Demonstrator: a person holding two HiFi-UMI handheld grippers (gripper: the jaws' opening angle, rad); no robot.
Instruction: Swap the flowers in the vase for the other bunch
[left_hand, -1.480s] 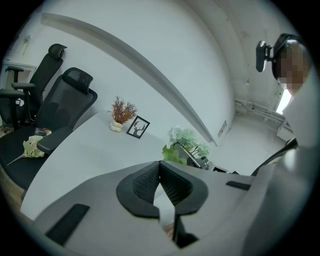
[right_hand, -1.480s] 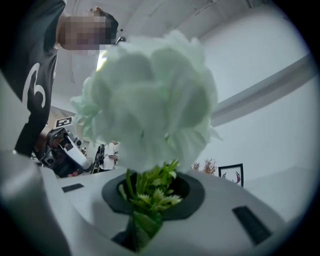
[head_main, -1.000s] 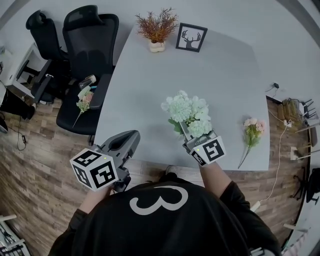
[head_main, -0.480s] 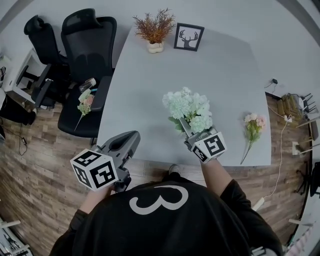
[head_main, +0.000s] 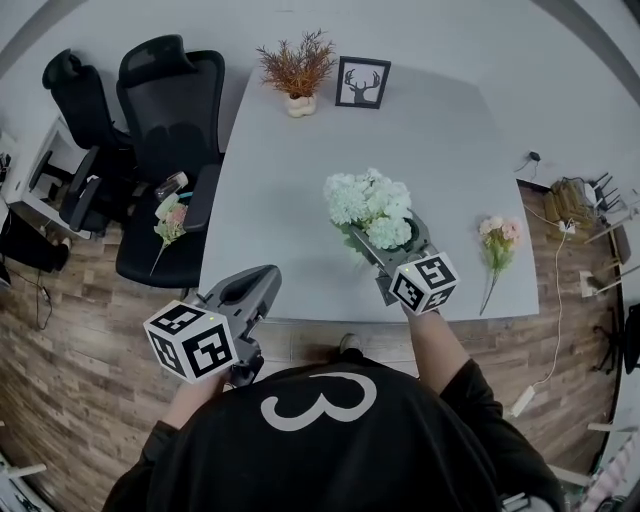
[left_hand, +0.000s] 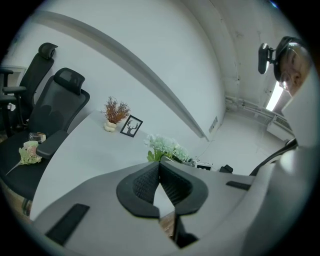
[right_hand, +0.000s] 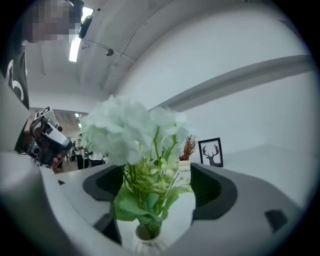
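Your right gripper (right_hand: 157, 185), jaws just opened wide, straddles stems of the pale bunch (head_main: 368, 200): close low above the vase (right_hand: 141, 248), pull straight up.

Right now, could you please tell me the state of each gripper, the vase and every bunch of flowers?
vase: upright, stems inside.
white flowers: upright in the vase.
right gripper: open, jaws just been opening; the stems between them, not gripped.
left gripper: shut, empty.
pink bunch: lying flat on the table.
second pink bunch: lying on the chair seat.
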